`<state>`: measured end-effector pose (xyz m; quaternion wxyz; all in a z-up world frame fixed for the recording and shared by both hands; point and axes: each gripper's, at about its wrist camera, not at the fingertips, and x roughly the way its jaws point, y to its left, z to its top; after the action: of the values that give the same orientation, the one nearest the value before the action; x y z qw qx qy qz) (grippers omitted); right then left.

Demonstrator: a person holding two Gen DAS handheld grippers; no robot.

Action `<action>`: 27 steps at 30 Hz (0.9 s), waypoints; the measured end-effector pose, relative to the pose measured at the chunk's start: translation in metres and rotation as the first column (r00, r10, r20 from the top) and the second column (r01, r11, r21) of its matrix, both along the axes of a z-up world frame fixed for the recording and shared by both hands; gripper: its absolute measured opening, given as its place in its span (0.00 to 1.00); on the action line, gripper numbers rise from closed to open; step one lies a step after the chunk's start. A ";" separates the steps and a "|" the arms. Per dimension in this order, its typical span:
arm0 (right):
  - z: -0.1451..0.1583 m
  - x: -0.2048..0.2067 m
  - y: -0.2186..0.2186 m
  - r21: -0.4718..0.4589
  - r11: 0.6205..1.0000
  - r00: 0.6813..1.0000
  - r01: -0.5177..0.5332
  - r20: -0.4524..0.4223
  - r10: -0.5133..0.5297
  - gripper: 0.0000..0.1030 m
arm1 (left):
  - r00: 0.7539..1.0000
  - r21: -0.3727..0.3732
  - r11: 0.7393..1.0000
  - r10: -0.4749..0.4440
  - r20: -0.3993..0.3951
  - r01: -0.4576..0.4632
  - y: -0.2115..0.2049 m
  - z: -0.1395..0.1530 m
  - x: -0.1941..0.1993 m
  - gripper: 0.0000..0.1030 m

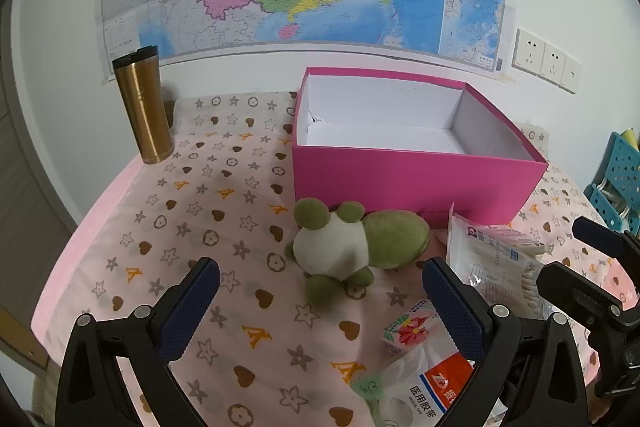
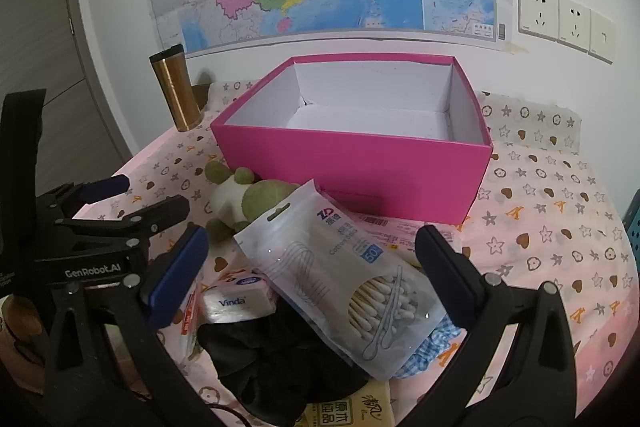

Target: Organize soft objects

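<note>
A green and white plush frog (image 1: 344, 247) lies on the patterned cloth in front of an empty pink box (image 1: 416, 183). My left gripper (image 1: 320, 287) is open just short of the frog, holding nothing. In the right wrist view the frog (image 2: 244, 199) lies at the left of the box (image 2: 360, 171). My right gripper (image 2: 312, 259) is open above a bag of cotton swabs (image 2: 344, 287), a black cloth (image 2: 276, 359), a Vinda tissue pack (image 2: 236, 301) and a blue checked cloth (image 2: 434, 345).
A gold tumbler (image 1: 144, 107) stands at the back left near the wall. A medical tape packet (image 1: 420, 391) and a small flowered pack (image 1: 408, 331) lie by the left gripper. A blue rack (image 1: 616, 183) stands at the right. A yellow tissue pack (image 2: 352, 409) lies at the front.
</note>
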<state>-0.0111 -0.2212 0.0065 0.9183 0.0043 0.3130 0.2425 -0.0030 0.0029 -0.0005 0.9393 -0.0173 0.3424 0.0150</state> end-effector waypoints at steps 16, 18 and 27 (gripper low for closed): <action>0.002 -0.002 0.000 -0.001 1.000 1.000 0.005 0.009 -0.005 1.00 | 1.000 -0.007 1.000 0.000 0.002 0.000 0.001 -0.002 -0.001 1.00; 0.002 -0.001 0.000 0.001 1.000 1.000 0.003 0.008 -0.003 1.00 | 1.000 -0.007 1.000 0.000 0.000 0.000 0.001 -0.002 0.000 1.00; 0.001 0.003 0.003 -0.006 1.000 1.000 -0.008 -0.009 0.008 1.00 | 1.000 -0.011 1.000 0.000 -0.005 0.000 0.000 -0.006 0.003 1.00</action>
<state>-0.0082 -0.2179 0.0071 0.9160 0.0013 0.3178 0.2450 -0.0002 0.0031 -0.0061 0.9382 -0.0227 0.3451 0.0132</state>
